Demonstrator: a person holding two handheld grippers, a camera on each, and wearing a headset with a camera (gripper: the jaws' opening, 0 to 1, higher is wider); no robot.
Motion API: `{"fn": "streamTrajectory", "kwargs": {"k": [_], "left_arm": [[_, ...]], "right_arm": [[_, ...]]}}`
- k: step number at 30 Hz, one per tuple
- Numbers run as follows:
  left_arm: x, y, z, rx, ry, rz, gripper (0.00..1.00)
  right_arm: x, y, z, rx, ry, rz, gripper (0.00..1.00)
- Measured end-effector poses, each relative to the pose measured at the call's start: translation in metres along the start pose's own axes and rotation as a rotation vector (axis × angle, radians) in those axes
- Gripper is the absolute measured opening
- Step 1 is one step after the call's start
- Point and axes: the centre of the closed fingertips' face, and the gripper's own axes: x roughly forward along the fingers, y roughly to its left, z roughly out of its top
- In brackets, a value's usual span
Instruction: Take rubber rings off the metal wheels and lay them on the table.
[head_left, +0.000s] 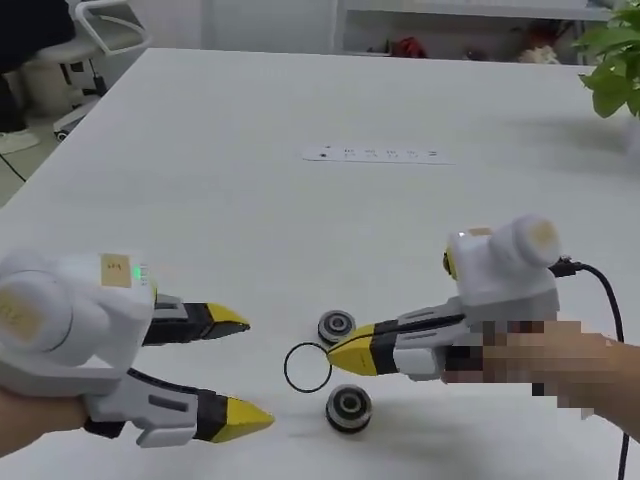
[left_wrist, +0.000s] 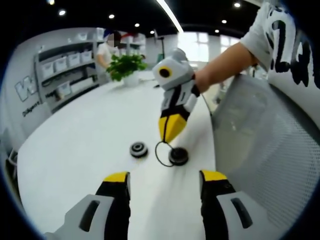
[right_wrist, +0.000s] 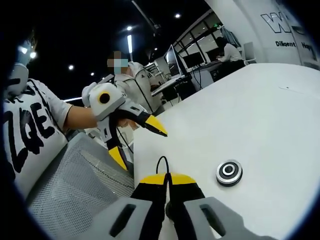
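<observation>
1. Read "ZQE" in black on a person's white shirt (right_wrist: 30, 135); on the far wall (right_wrist: 287, 30) made out a large "W" and a line starting "Dilig", the rest unclear.
2. Noted small marks on a flat strip (head_left: 375, 154) mid-table, too small to read.
3. Had the right gripper (head_left: 340, 352) with jaws closed fully on the edge of a thin black rubber ring (head_left: 286, 367); could not tell whether the ring touched the white table (head_left: 300, 230).
4. Found the ring between the far metal wheel (head_left: 336, 326) and the near metal wheel (head_left: 348, 407), just beside both, each lying flat.
5. Had the left gripper (head_left: 240, 368) with jaws spread wide, holding nothing, tips pointing toward the ring but apart from it.
6. Saw broad bare tabletop from the wheels to the strip. Beyond the left edge, an office chair (head_left: 100, 25); at the far right corner, a potted plant (head_left: 610, 70); by the near edge, a mesh chair back (left_wrist: 250, 140).
</observation>
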Motion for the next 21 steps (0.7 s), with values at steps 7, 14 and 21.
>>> {"fn": "streamTrajectory", "kwargs": {"k": [7,14,21], "left_arm": [[-0.011,0.005,-0.006,-0.014,0.009,0.021,0.58],[-0.022,0.01,-0.013,-0.032,0.015,0.045,0.59],[-0.029,0.014,-0.017,-0.051,0.017,0.067,0.6]], "right_arm": [[0.012,-0.006,0.005,-0.015,-0.001,-0.006,0.0],[0.024,-0.011,0.004,-0.026,0.011,-0.012,0.0],[0.035,-0.016,0.001,-0.044,0.03,-0.03,0.0]]}}
